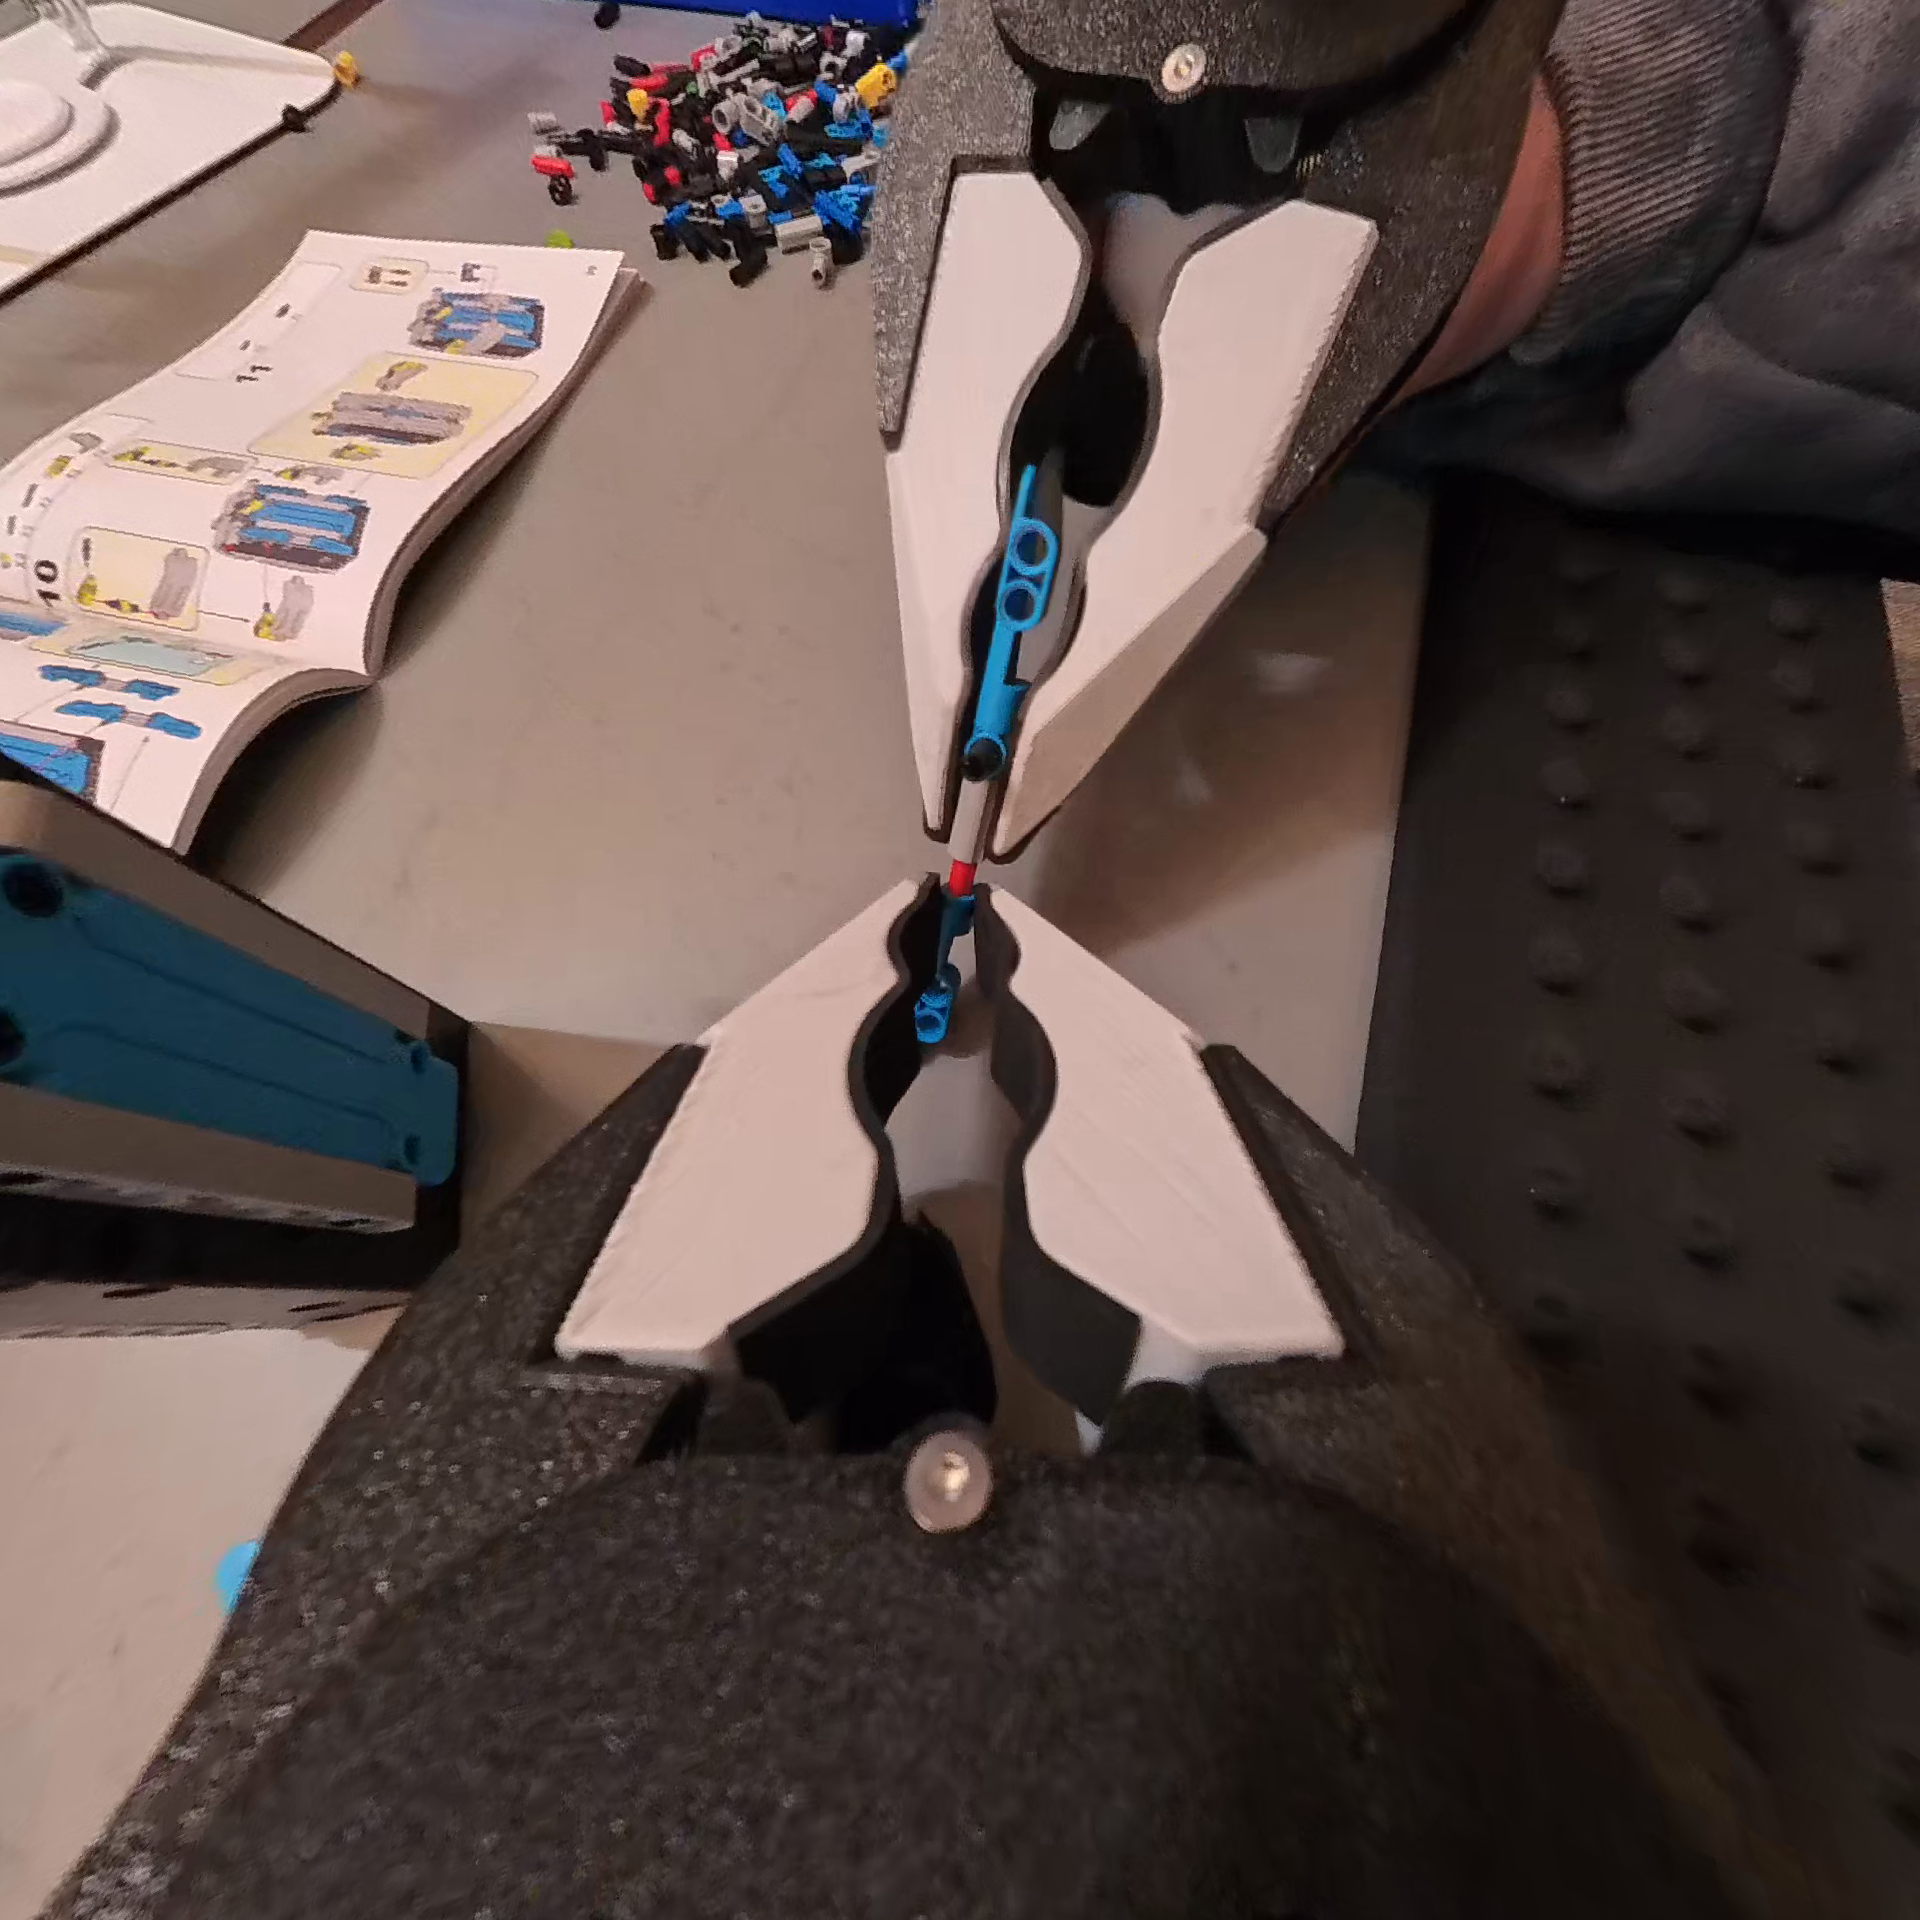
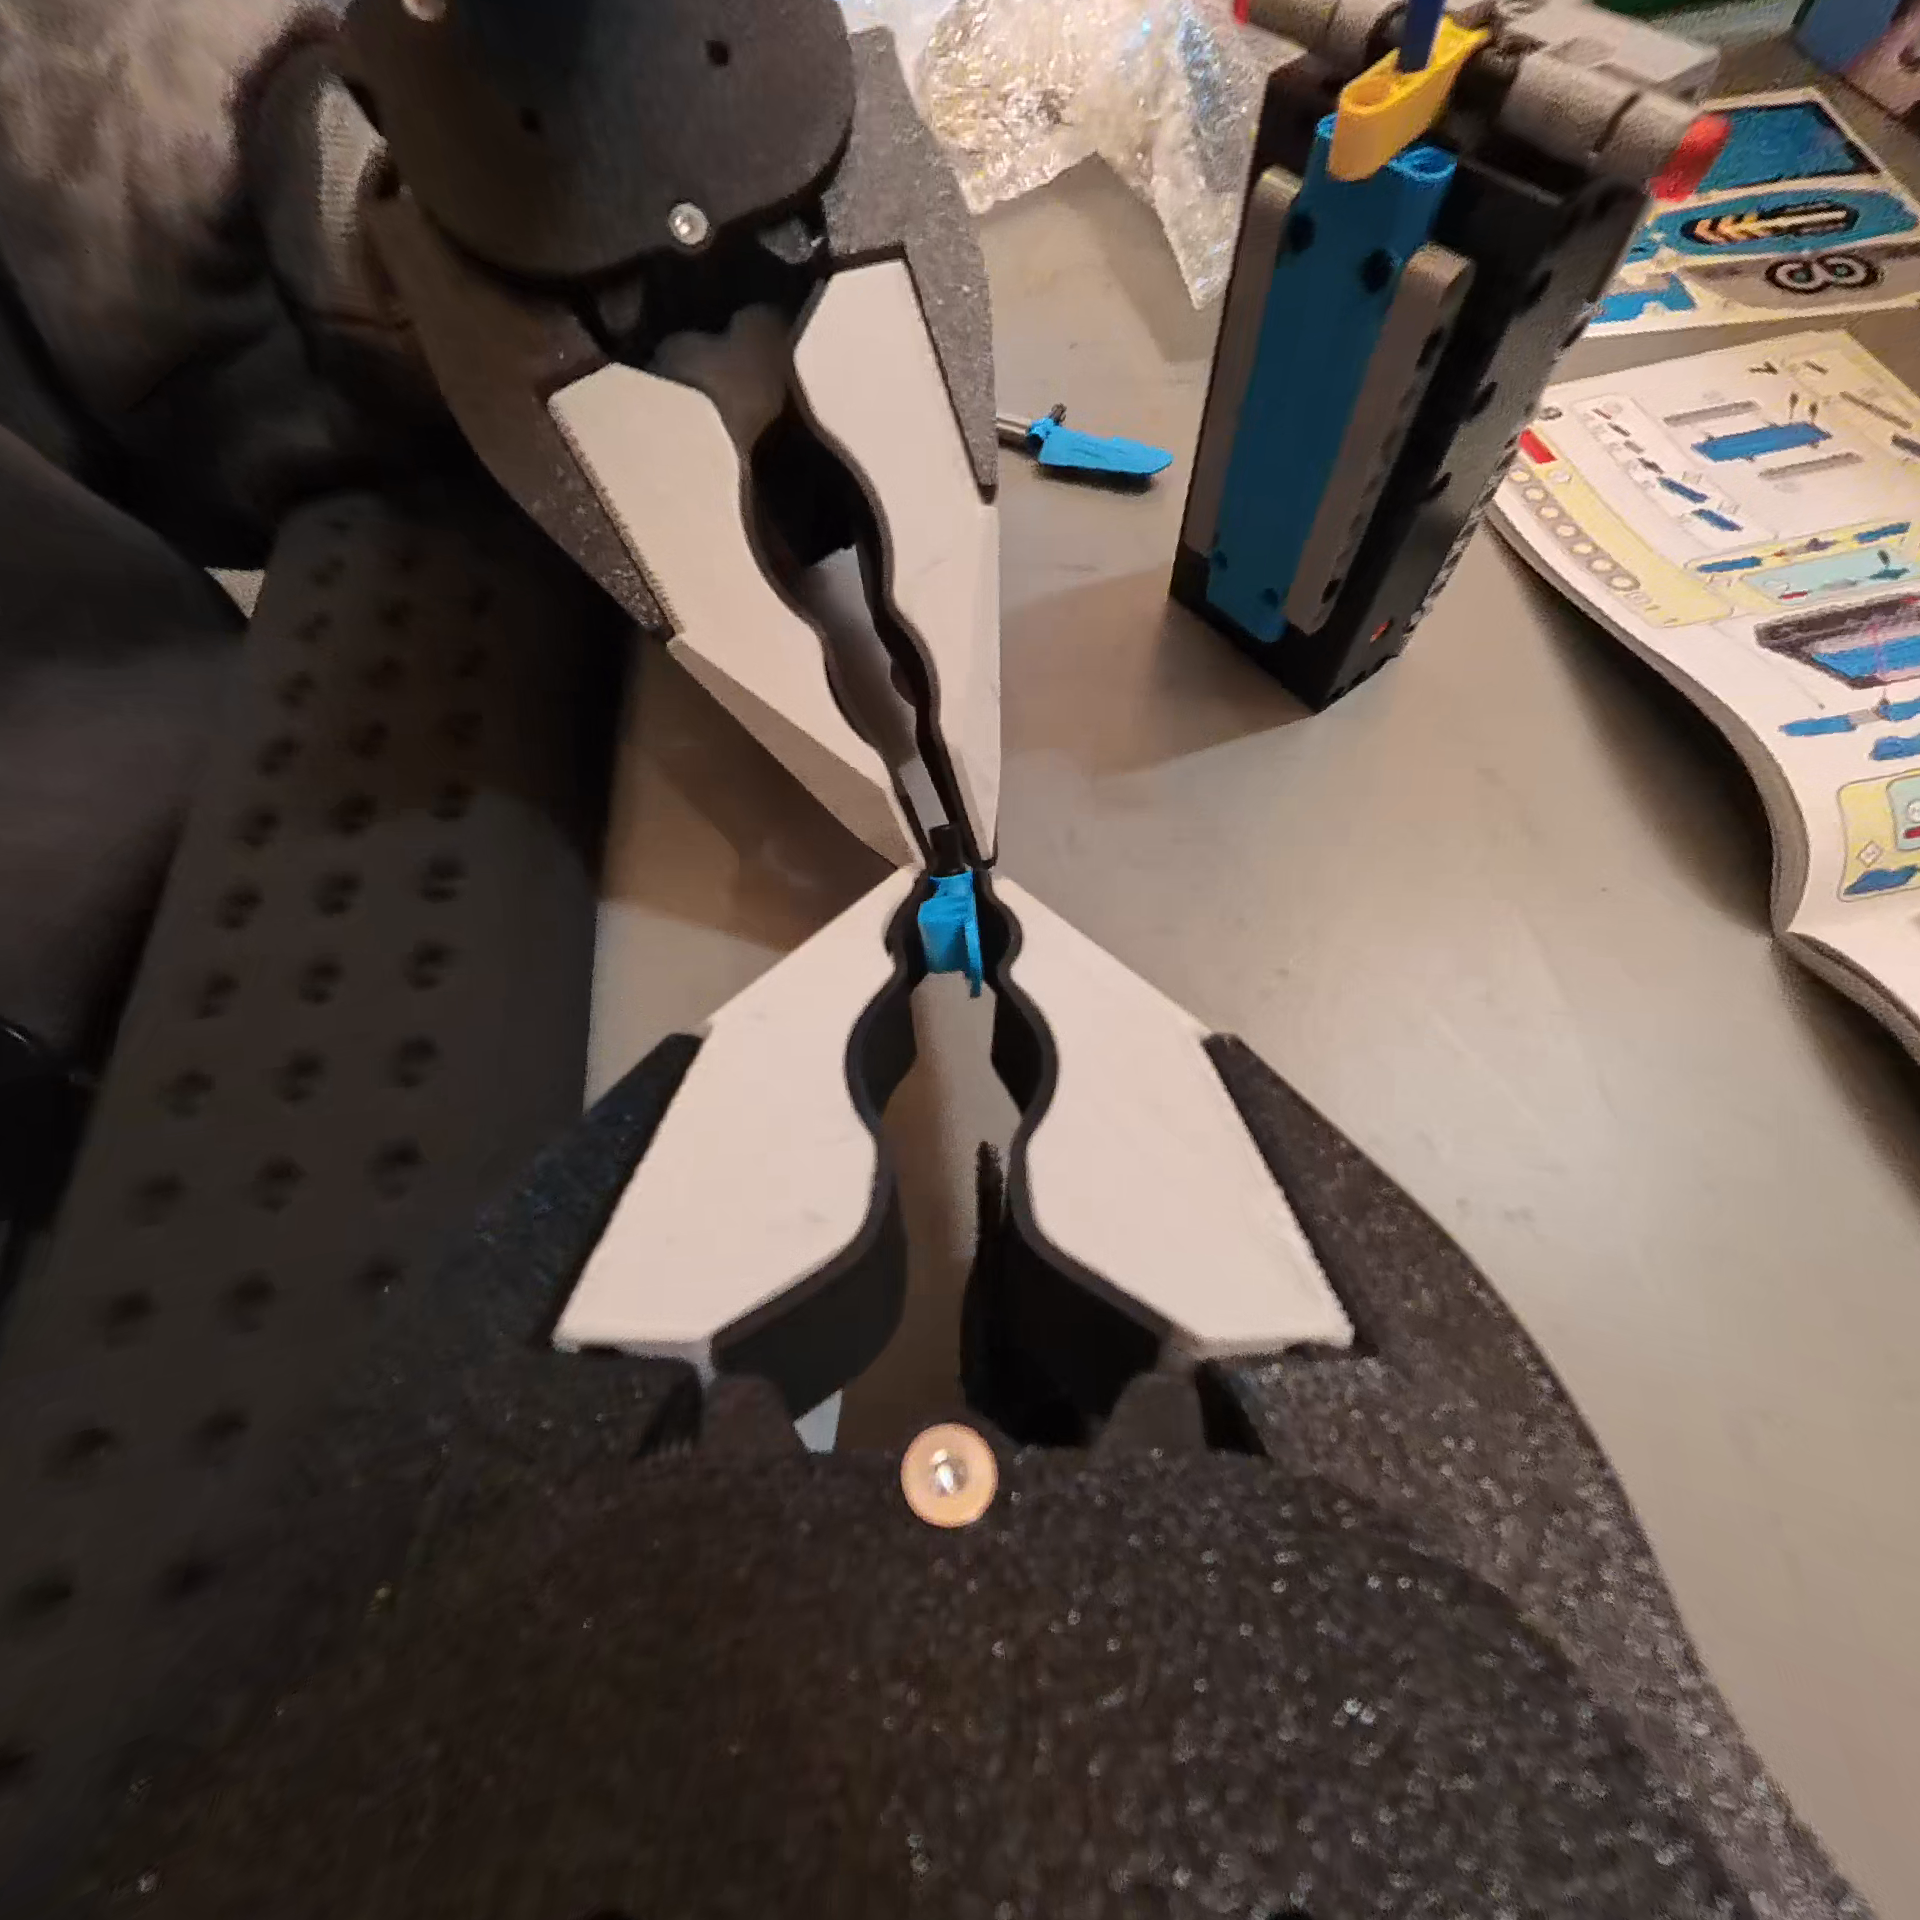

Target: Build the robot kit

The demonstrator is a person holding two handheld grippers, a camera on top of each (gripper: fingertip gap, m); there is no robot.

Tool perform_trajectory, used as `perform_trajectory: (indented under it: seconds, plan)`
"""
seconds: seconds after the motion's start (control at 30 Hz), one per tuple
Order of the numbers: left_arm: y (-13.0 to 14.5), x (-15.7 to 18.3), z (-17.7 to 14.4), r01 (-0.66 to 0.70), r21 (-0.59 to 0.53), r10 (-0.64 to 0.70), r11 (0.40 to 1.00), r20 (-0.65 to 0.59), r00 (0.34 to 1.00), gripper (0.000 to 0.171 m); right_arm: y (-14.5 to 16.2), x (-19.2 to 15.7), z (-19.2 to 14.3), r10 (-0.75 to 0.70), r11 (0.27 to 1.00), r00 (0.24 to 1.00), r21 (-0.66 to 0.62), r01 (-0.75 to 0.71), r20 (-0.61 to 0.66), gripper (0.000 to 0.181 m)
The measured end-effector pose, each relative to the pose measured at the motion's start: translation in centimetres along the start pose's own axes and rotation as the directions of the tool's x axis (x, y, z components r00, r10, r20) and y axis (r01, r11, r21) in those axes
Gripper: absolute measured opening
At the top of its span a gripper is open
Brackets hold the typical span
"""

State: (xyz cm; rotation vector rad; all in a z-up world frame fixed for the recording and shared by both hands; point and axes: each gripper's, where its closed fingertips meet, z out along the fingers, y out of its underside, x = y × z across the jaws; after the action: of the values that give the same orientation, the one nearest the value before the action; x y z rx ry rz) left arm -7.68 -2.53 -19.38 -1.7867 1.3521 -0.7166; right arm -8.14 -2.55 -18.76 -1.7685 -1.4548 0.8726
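Left tool (image 1: 956, 894) and right tool (image 2: 948, 883) meet tip to tip above the grey bench (image 1: 675, 623), both clenched: the left grips a small blue connector (image 1: 940, 997), the right a long blue beam w/ holes (image 1: 1013, 592) that ends in a grey-and-red pin (image 1: 964, 842), and the pin's red tip touches the connector. Nearby: an open instruction booklet (image 1: 312, 468), a pile of small building parts (image 1: 748, 156), and a blue-and-black block assembly (image 2: 1351, 416) standing upright on the bench.
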Motion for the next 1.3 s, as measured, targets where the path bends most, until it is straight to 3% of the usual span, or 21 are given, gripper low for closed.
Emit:
perform_trajectory:
  seconds: [0.2, 0.4, 0.47, 0.57, 0.73, 0.77, 0.87, 1.03, 1.13, 1.3]
  plan:
    - [1.1, 0.1, 0.7, -0.041, -0.078, 0.043, 0.996, 0.018, 0.999, 0.001, 1.2, 0.0, 1.0, -0.023, 0.997, 1.000, -0.067, 0.024, 0.012, 0.006]
    - [-3.0, 0.1, -2.4, 0.145, 0.210, -0.123, 0.967, -0.112, 0.986, 0.000, -2.8, -0.3, -1.4, 0.128, 0.975, 0.980, 0.160, -0.153, 0.152, 0.007]
    - [-3.6, 0.4, -3.0, 0.210, 0.245, -0.167, 0.946, -0.185, 0.968, 0.000, -3.4, -0.8, -1.9, 0.150, 0.961, 0.968, 0.198, -0.191, 0.202, 0.007]
    - [-2.2, 0.5, -2.9, 0.215, 0.166, -0.179, 0.962, -0.206, 0.962, 0.000, -3.0, -0.6, -2.0, 0.161, 0.964, 0.968, 0.177, -0.196, 0.191, 0.007]
    - [2.2, 0.5, -2.5, 0.047, -0.095, -0.054, 0.994, -0.077, 0.996, 0.000, -2.4, 0.8, -2.8, 0.206, 0.958, 0.969, 0.173, -0.229, 0.137, 0.007]
    - [2.2, 0.2, -2.5, 0.044, -0.099, -0.048, 0.994, -0.043, 0.998, 0.000, -2.2, 0.8, -2.6, 0.205, 0.961, 0.970, 0.163, -0.225, 0.132, 0.007]
    - [1.7, -0.8, -3.6, 0.170, -0.080, -0.169, 0.982, 0.017, 0.985, 0.013, -1.6, 1.0, -2.2, 0.200, 0.968, 0.975, 0.134, -0.212, 0.093, 0.007]
    - [4.0, -3.2, -3.5, 0.401, -0.156, -0.348, 0.903, 0.280, 0.894, 0.035, -1.0, 2.0, -2.0, 0.239, 0.963, 0.970, 0.113, -0.243, 0.048, 0.007]
    - [3.9, -3.9, -2.9, 0.471, -0.119, -0.414, 0.874, 0.324, 0.850, 0.035, -1.0, 2.0, -2.0, 0.264, 0.956, 0.963, 0.118, -0.270, 0.060, 0.007]
    - [4.2, -2.8, -1.9, 0.455, -0.190, -0.394, 0.870, 0.287, 0.873, 0.017, -0.7, 1.7, -1.9, 0.226, 0.970, 0.974, 0.085, -0.228, 0.031, 0.007]
